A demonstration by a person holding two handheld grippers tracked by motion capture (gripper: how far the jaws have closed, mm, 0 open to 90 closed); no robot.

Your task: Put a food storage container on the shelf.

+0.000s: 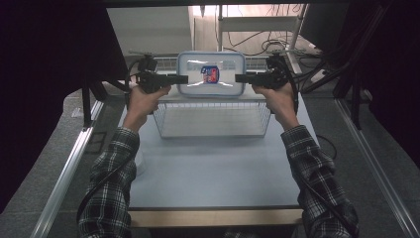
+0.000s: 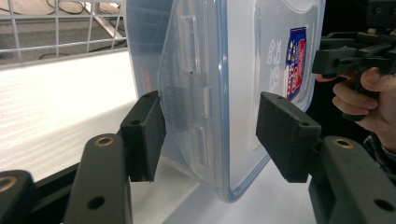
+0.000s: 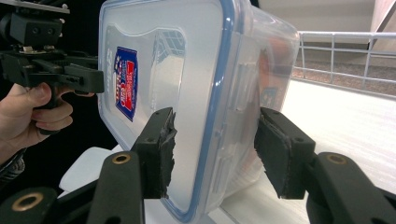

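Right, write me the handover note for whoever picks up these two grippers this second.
Left hand-held gripper: jaws straddle the left end of the clear lidded container; a gap shows at the lid-side pad, so treat it as released.
Right hand-held gripper: jaws straddle the right end, gaps on both sides, no grip.
Container: stands on edge, lid facing the person, on the white shelf surface behind the wire basket.
Done: container appears set down on the shelf.
Left: back both grippers off sideways, watching that it does not tip.
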